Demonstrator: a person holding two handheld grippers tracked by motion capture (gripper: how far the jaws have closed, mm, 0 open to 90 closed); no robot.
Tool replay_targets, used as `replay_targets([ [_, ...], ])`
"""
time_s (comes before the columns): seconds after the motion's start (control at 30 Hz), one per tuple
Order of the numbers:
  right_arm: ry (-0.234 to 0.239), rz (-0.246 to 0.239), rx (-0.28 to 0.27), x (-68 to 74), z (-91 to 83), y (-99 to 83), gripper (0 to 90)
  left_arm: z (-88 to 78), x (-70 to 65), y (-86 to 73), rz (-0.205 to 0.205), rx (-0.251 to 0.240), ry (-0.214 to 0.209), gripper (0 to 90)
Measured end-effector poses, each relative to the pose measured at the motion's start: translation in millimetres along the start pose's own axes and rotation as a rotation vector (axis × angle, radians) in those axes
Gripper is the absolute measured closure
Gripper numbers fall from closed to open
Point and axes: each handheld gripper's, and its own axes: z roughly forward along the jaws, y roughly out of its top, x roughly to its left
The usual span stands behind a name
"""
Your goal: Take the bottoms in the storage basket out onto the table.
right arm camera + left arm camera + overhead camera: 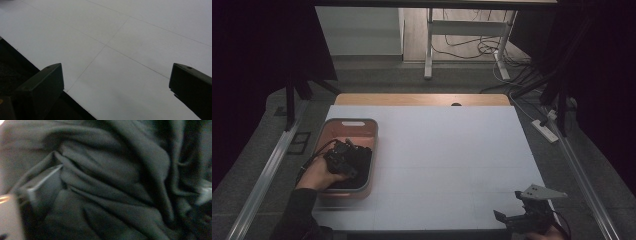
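A salmon-pink bin (353, 121) stands at the left of the white table (447, 150). Dark cloth (361, 170) lies crumpled inside it. A hand holds my left gripper (343, 159) down in the bin, against that cloth. In the left gripper view the cloth's folds (105, 182) are very close and blurred, and the jaws are lost among them. My right gripper (507, 217) rests at the table's near right corner. Its jaws stand wide apart over bare table in the right gripper view, so the right gripper (116, 75) is open with nothing between them.
A pale bin wall (8, 217) sits at the lower left of the left gripper view. Beyond the table are a desk frame (428, 45) and floor cables (472, 47). A power strip (544, 129) lies off the right edge. Metal rails (267, 170) run along both sides.
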Motion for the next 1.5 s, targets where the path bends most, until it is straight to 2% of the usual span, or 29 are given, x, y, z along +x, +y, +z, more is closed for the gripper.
replay_targets([
  [0.1, 0.001, -0.003, -0.001, 0.1, -0.1, 0.0, 0.0, -3.7, 0.3, 0.3, -0.013, -0.010, -0.001, 33.9],
  [0.17, 0.002, -0.003, -0.001, 0.2, -0.1, 0.0, 0.0, -4.4, 0.7, 0.2, -0.013, -0.015, -0.003, 41.1],
  [0.2, 0.002, -0.004, -0.001, 0.3, -0.1, 0.0, 0.0, -5.1, 0.5, 0.0, -0.012, -0.019, -0.007, 41.1],
  [0.3, 0.003, -0.010, 0.004, 0.9, 0.4, 0.2, 0.0, -6.5, -2.7, 0.5, 0.009, -0.023, -0.021, 55.9],
  [0.47, 0.001, -0.020, 0.006, 1.6, 0.7, 0.3, 0.0, -7.5, -3.4, -0.1, 0.005, -0.032, -0.021, 60.3],
  [0.5, 0.001, -0.022, 0.005, 1.6, 0.6, 0.2, 0.0, -8.6, -4.1, -1.6, -0.011, -0.045, -0.016, 61.0],
  [0.63, 0.001, -0.019, 0.002, 1.4, 0.3, 0.2, 0.0, -10.2, -6.2, -2.1, -0.019, -0.057, 0.000, 63.1],
  [0.7, 0.001, -0.018, 0.001, 1.1, 0.1, 0.0, 0.0, -11.6, -5.1, -1.5, -0.040, -0.059, -0.005, 64.5],
  [0.8, -0.001, -0.018, -0.003, 1.5, -0.6, -0.4, 0.0, -14.1, -4.6, -2.3, -0.044, -0.074, -0.003, 65.8],
  [0.97, -0.002, -0.018, -0.004, 1.7, -0.9, -0.5, 0.0, -23.2, -6.6, -6.6, -0.028, -0.144, 0.024, 67.9],
  [1.13, -0.001, -0.020, -0.004, 1.5, -0.7, -0.4, 0.0, -31.0, -4.3, -12.6, -0.024, -0.207, 0.001, 68.5],
  [1.2, -0.001, -0.020, -0.004, 1.5, -0.7, -0.4, 0.0, -31.9, -4.3, -13.1, -0.019, -0.213, -0.003, 68.5],
  [1.27, -0.002, -0.020, -0.003, 1.5, -0.6, -0.4, 0.0, -34.8, -5.8, -14.0, -0.007, -0.232, 0.010, 68.4],
  [1.37, -0.002, -0.019, -0.003, 1.5, -0.5, -0.3, 0.0, -40.2, -6.0, -16.4, -0.009, -0.275, 0.000, 68.4],
  [1.5, -0.003, -0.023, 0.001, 1.6, 0.2, -0.1, 0.0, -47.3, -3.5, -21.1, -0.032, -0.329, -0.027, 68.5],
])
